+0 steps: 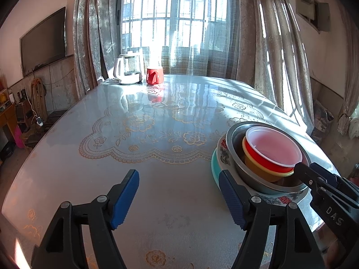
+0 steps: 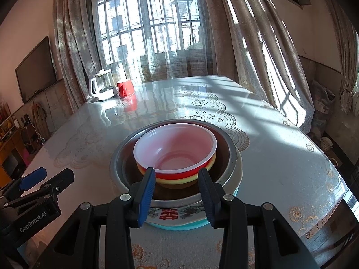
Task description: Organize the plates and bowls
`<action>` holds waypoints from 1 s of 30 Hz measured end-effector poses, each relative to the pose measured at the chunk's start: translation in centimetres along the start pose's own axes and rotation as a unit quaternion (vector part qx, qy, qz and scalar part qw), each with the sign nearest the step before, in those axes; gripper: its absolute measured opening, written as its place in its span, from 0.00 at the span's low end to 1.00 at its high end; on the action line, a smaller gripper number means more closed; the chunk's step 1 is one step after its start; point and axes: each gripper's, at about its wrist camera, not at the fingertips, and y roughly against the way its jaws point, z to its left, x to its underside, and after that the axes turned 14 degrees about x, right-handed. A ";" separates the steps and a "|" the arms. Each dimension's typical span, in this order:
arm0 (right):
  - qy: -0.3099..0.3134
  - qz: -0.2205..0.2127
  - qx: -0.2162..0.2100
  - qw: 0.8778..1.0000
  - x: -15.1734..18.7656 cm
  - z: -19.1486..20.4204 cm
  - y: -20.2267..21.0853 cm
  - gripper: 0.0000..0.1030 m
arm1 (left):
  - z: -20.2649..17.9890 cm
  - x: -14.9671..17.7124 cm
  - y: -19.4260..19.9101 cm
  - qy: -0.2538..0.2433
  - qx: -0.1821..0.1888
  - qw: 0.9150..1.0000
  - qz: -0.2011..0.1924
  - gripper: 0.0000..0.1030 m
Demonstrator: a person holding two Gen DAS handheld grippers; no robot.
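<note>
**A:** Left gripper (image 1: 178, 174) status?

**B:** Released. Jaws wide apart, nothing between them, only bare table (image 1: 157, 112) below. Its right finger overlaps the plate stack's near-left edge in the left wrist view; I can't tell whether they touch.

**A:** Right gripper (image 2: 176, 172)?

**B:** Jaws partly apart, not grasping. The fingers sit over the near rim of the steel bowl (image 2: 125, 157), with the near wall of the red bowl (image 2: 179, 176) showing in the gap. I can't tell if the tips touch it.

**A:** Where's the crockery?

**B:** All in one stack. Bottom up: teal plate (image 2: 179, 226), patterned plate (image 2: 170, 215) with a red character, steel bowl, yellow bowl (image 2: 175, 181), then the red bowl with a white inside. The nested bowls tilt slightly and sit off-centre in the steel one.

**A:** And its position?

**B:** 12 o'clock from the right gripper, 3 o'clock from the left. In the right wrist view the left gripper is at 8 o'clock.

**A:** Anything else on the table?

**B:** A glass kettle (image 1: 128, 69) and a red mug (image 1: 154, 75) at the far end, 11 o'clock, just beside each other and well apart from the stack.
</note>
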 end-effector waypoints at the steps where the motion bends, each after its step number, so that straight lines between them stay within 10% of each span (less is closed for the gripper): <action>1: 0.000 0.000 0.000 1.000 0.0 0.0 0.0 0.39 | 0.0 0.0 0.0 0.000 -0.001 1.000 0.000 0.72; 30: 0.001 -0.003 -0.001 1.000 0.1 0.0 0.4 0.39 | -0.5 -0.3 0.5 -0.006 0.003 1.000 -0.002 0.74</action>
